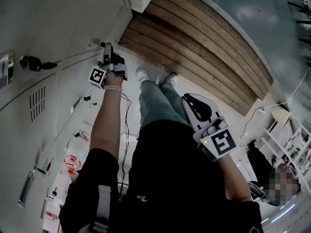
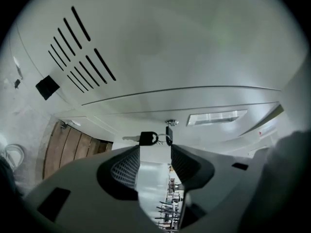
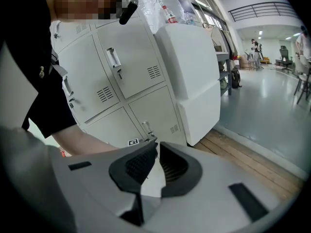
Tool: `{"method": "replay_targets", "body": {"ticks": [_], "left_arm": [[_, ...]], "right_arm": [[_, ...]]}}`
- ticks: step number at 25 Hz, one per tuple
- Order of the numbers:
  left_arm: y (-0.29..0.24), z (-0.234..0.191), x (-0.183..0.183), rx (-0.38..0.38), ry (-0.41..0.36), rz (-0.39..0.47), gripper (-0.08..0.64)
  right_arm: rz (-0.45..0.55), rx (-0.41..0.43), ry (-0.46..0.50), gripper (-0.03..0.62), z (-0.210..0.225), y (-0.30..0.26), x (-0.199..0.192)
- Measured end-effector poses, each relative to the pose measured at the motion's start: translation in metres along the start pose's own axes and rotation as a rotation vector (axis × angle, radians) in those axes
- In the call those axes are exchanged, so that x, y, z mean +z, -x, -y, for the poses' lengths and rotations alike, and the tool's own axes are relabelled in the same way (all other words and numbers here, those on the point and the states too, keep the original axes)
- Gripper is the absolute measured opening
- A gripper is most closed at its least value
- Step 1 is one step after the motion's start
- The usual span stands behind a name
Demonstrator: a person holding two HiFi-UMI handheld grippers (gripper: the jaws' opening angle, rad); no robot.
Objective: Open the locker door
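Aims the released left hand-held gripper (image 2: 155,152), jaws apart and bare, at the locker door (image 2: 209,132), with the key (image 2: 168,134) in its lock just beyond the tips at 12 o'clock. Holds the right hand-held gripper (image 3: 158,147) clenched on nothing, well apart at 4 o'clock.

The left gripper (image 1: 104,50) is held at arm's length with its tip just beside a lock (image 1: 94,43) on the locker bank (image 1: 58,18). A key bunch (image 1: 35,63) projects from another door's lock. The right gripper (image 1: 189,101) is positioned well apart from the lockers, over the person's jeans (image 1: 155,106). Wooden floorboards (image 1: 194,38) adjoin the locker base.
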State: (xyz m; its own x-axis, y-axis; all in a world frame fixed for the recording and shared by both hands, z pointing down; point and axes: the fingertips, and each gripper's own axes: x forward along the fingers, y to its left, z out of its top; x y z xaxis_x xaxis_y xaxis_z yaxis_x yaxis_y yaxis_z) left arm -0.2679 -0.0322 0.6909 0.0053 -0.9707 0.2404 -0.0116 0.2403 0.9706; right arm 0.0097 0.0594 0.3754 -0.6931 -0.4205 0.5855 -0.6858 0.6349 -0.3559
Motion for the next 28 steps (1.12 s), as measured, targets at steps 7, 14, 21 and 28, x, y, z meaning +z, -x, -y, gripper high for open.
{"method": "replay_targets", "body": {"ticks": [7, 14, 21, 28], "left_arm": [[-0.001, 0.017, 0.012, -0.059, 0.076, 0.068, 0.188], [-0.006, 0.032, 0.011, -0.105, 0.084, 0.047, 0.063], [-0.001, 0.033, -0.007, -0.106, 0.128, 0.046, 0.06], [0.002, 0.031, -0.042, -0.104, 0.158, 0.043, 0.06]], "right_arm": [[-0.003, -0.002, -0.015, 0.048, -0.002, 0.0, -0.005], [0.001, -0.013, -0.043, 0.048, -0.009, -0.001, -0.008], [0.015, -0.016, -0.071, 0.048, -0.02, 0.0, -0.012], [0.02, -0.01, -0.072, 0.048, -0.009, 0.016, -0.02]]}}
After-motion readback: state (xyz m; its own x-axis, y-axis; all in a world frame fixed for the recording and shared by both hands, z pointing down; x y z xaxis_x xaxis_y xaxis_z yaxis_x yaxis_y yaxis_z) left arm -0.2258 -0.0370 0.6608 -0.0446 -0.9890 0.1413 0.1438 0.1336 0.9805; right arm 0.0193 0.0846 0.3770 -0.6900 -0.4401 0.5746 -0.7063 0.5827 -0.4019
